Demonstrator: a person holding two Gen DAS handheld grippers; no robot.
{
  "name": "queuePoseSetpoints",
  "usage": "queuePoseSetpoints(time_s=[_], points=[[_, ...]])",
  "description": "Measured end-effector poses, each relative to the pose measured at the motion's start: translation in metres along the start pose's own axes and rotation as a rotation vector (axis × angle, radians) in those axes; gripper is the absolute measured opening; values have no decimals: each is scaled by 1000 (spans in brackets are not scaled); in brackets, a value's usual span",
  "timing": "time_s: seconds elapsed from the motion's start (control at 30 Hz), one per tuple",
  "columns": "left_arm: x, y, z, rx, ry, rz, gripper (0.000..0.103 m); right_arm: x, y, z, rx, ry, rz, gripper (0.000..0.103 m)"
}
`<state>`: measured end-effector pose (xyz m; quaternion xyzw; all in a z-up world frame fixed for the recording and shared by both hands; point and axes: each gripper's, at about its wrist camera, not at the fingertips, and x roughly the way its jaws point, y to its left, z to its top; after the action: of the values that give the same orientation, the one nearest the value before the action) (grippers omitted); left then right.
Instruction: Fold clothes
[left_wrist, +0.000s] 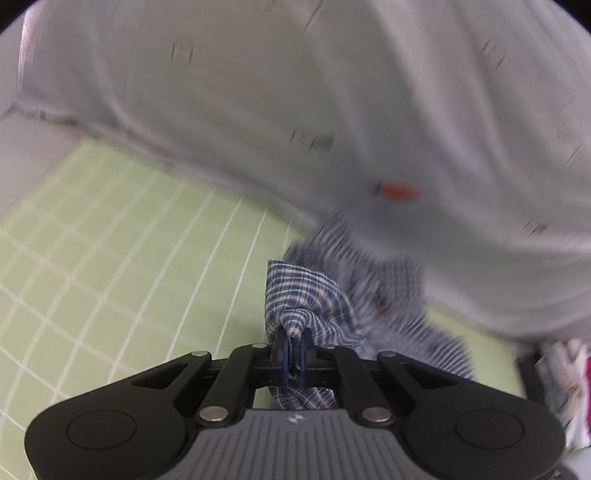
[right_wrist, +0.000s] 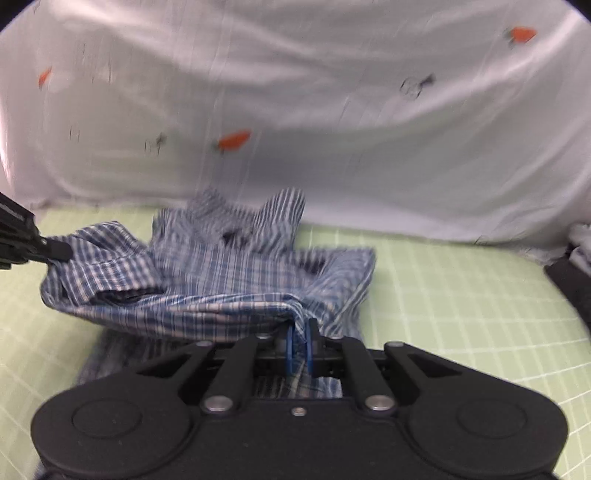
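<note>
A blue and white plaid shirt lies crumpled on the green grid mat, its collar pointing toward the back. My right gripper is shut on a pinch of the shirt's near edge, at its right end. My left gripper is shut on another bunch of the same plaid shirt. In the right wrist view the left gripper comes in from the left edge and holds the shirt's left end. The fabric between the two grips is raised off the mat and stretched.
A white sheet printed with small orange shapes hangs behind the mat and fills the background. A dark object with cloth on it sits at the right edge of the mat. Colourful cloth lies at the lower right of the left wrist view.
</note>
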<state>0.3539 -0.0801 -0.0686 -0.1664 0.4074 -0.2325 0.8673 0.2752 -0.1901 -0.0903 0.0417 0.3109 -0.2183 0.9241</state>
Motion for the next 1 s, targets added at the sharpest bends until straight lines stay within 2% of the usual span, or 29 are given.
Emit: queuePoseSetpoints(time_s=[0.07, 0.17, 0.27, 0.33, 0.37, 0.43, 0.5, 0.57, 0.63, 0.7, 0.77, 0.9, 1.0], points=[[-23, -6, 7, 9, -57, -20, 5, -11, -1, 7, 16, -39, 7, 7], [-52, -4, 9, -8, -128, -10, 5, -22, 2, 13, 22, -68, 44, 7], [-57, 9, 2, -2, -145, 59, 5, -19, 10, 8, 10, -41, 105, 7], [-53, 24, -4, -18, -131, 108, 5, -7, 17, 2, -2, 27, 162, 10], [-48, 33, -8, -47, -113, 125, 5, 1, 21, -2, -2, 70, 185, 16], [-38, 52, -17, -113, -80, 147, 5, 14, 26, -10, 6, 155, 220, 46], [-28, 68, -27, -171, -49, 166, 5, 16, 25, -13, 29, 179, 245, 47], [-22, 78, -35, -214, -26, 173, 5, 13, 20, -10, 57, 165, 271, 51], [-17, 86, -40, -235, -10, 179, 6, 9, 10, -5, 102, 123, 278, 67], [-13, 90, -43, -242, 2, 185, 6, 12, -4, 2, 160, 91, 259, 74], [-10, 92, -45, -243, 11, 186, 5, 20, -18, 9, 219, 72, 238, 74], [-6, 95, -44, -240, 23, 180, 5, 65, -48, 22, 320, 92, 210, 74], [-4, 93, -43, -241, 30, 165, 5, 103, -68, 28, 413, 126, 234, 74]])
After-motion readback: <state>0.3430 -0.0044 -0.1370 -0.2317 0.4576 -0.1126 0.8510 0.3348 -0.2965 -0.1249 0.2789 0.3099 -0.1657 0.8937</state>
